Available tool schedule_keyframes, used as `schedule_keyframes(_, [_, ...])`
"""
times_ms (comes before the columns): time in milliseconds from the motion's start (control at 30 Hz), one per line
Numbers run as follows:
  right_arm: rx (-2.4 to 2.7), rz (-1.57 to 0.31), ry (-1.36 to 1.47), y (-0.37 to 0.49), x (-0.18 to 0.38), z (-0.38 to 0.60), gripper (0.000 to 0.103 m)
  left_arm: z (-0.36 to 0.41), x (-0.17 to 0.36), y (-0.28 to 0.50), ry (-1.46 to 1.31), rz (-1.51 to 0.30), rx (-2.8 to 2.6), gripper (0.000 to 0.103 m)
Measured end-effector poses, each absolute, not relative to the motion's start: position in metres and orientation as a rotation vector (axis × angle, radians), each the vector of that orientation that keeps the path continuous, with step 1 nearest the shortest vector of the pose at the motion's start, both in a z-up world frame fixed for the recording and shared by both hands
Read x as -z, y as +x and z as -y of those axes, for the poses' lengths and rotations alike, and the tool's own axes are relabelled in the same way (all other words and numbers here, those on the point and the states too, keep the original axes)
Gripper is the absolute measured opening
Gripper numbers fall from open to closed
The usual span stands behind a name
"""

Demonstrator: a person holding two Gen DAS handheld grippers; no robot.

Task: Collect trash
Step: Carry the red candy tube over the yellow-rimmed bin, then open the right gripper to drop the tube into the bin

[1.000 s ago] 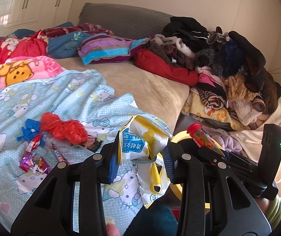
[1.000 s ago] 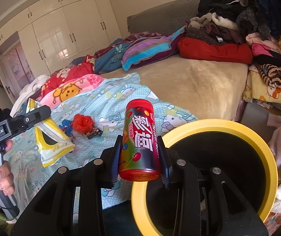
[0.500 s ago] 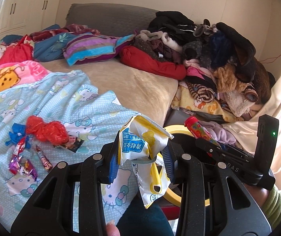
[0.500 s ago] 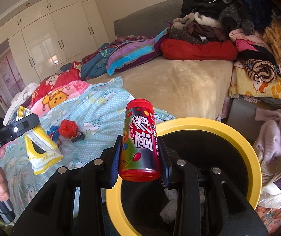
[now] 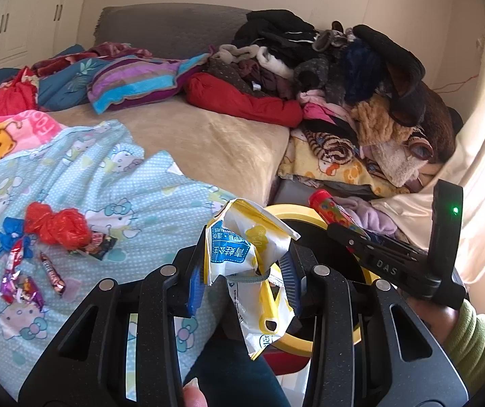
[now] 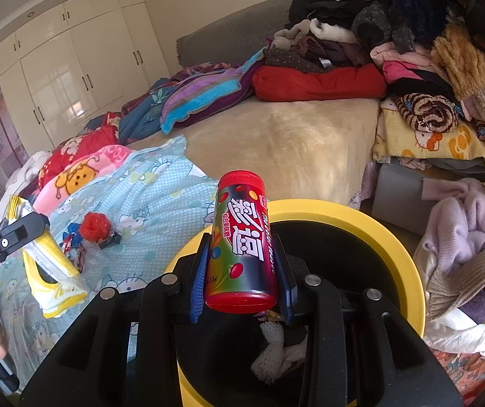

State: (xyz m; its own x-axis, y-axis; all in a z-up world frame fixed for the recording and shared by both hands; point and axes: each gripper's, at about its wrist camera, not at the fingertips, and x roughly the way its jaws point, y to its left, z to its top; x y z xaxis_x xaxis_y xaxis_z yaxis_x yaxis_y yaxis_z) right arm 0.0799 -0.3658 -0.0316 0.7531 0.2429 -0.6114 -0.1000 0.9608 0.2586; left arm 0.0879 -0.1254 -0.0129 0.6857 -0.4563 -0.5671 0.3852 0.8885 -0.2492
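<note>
Gripping a red candy tube (image 6: 242, 244) upright between the closed-in blue pads (image 6: 199, 278) of the right gripper (image 6: 242, 271), with the tube's base hanging over the open mouth of the yellow-rimmed bin (image 6: 395, 234). Pinching a crumpled yellow-and-white snack bag (image 5: 246, 254) in the left gripper (image 5: 242, 271), its fingers drawn in on the upper part and the torn lower end dangling loose, just beside the bin's near rim (image 5: 286, 208).

Seeing white foam netting and wrappers (image 6: 273, 349) already lying in the bin's dark bottom.

Leaving more litter out on the pale blue cartoon-print sheet (image 5: 123, 176): a red plastic bag (image 5: 56, 225), a blue scrap (image 5: 10, 234), a dark wrapper (image 5: 101, 242) and a few candy wrappers (image 5: 22, 281), all well apart from the bin.

Risking a miss with the bag: being light and floppy, likely catching on a pad or drifting onto the floor if released short of the rim. Risking a bounce with the tube, being hard and round, if let go while tilted toward the rim. Also risking a knock between the two grippers, both crowding the same opening.
</note>
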Motion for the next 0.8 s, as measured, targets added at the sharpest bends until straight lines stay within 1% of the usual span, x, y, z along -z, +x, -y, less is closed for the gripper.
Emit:
schedule_keyframes(467, [-0.142,-0.715,0.233,0.082,0.042,0.387,0.032,0.163,0.025,0.089,-0.058,-0.685,0.546,0.03])
schedule_keyframes(800, [-0.116,-0.731,0.257,0.084,0.049,0.402,0.032,0.192,0.04,0.106,-0.026,-0.713,0.569,0.03])
